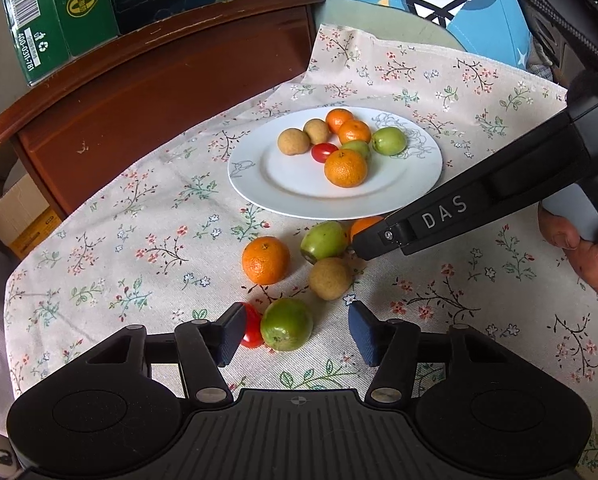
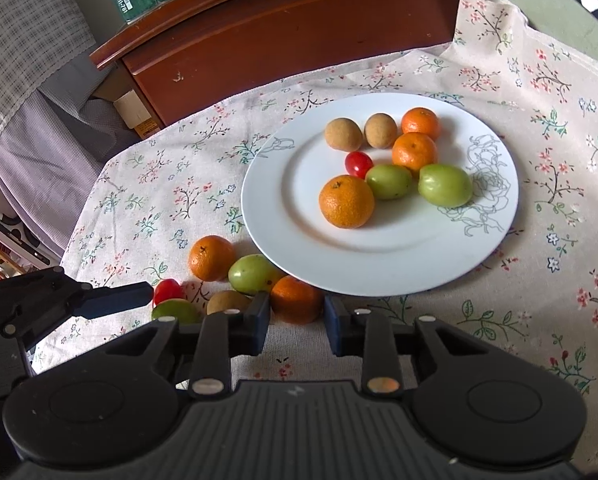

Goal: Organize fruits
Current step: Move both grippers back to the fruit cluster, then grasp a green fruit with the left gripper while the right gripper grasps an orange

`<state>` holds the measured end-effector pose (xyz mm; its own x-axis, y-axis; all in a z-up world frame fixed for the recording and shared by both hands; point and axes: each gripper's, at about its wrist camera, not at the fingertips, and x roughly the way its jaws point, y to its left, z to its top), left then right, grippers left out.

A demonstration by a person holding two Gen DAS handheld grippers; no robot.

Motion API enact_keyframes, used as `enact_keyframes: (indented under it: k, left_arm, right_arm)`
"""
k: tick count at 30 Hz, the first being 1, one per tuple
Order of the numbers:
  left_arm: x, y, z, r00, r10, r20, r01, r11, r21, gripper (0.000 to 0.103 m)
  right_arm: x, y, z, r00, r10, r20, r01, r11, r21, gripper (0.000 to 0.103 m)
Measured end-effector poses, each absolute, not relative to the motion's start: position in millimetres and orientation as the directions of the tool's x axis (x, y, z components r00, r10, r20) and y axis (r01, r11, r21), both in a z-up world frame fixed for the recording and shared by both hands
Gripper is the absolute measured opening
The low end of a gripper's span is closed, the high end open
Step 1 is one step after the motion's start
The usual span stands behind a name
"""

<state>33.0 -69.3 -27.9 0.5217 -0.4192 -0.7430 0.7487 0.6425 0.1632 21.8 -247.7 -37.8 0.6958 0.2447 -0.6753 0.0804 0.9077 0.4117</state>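
Note:
A white plate (image 1: 291, 188) (image 2: 379, 264) on the floral cloth holds three tangerines, two brown fruits, two green fruits and a cherry tomato. Loose on the cloth in front of it lie a tangerine (image 1: 265, 260), a green fruit (image 1: 324, 241) and a brown fruit (image 1: 330, 278). My left gripper (image 1: 297, 320) is open around another green fruit (image 1: 287, 324). Its left pad touches a cherry tomato (image 1: 253, 330), and a gap remains at the right pad. My right gripper (image 2: 297, 308) is shut on a small tangerine (image 2: 297, 300) on the cloth at the plate's near rim.
A dark wooden cabinet (image 1: 159, 92) rises behind the table, with a green carton (image 1: 59, 12) on top. The cloth's edge drops off at the left, above a cardboard box (image 1: 19, 216). A person's hand (image 1: 579, 256) holds the right gripper's handle at the right.

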Motion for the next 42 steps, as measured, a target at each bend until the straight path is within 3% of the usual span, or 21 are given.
enact_keyframes:
  k: [8, 13, 18, 29, 32, 42]
  left_arm:
    - [38.7, -69.2, -27.1, 0.529, -0.416, -0.740, 0.744, 0.647, 0.168, 0.048]
    - [36.6, -69.0, -27.2, 0.523, -0.419, -0.743, 0.754, 0.633, 0.174, 0.048]
    - [38.0, -66.8, -24.1, 0.504, -0.434, -0.746, 0.763, 0.629, 0.149, 0.035]
    - [31.6, -72.6, -27.6, 0.508, -0.430, -0.746, 0.779, 0.599, 0.185, 0.035]
    - [30.3, -72.5, -26.7, 0.509, -0.428, -0.747, 0.781, 0.594, 0.192, 0.025]
    - [23.8, -69.8, -17.6, 0.497, -0.435, -0.751, 0.781, 0.602, 0.168, 0.025]
  right_arm:
    - [19.2, -251.2, -36.7, 0.659, 0.272, -0.701, 0.095, 0.895, 0.436, 0.024]
    - [18.7, -251.9, -38.4, 0.660, 0.284, -0.695, 0.095, 0.886, 0.453, 0.026]
    - [19.5, -252.0, -39.1, 0.673, 0.271, -0.688, 0.100, 0.889, 0.448, 0.028]
    - [22.1, -248.9, -40.7, 0.703, 0.246, -0.667, 0.075, 0.907, 0.413, 0.029]
    - [21.7, -248.3, -39.8, 0.698, 0.251, -0.671, 0.066, 0.910, 0.409, 0.029]
    - [8.5, -242.6, -26.7, 0.653, 0.323, -0.685, 0.027, 0.894, 0.447, 0.028]
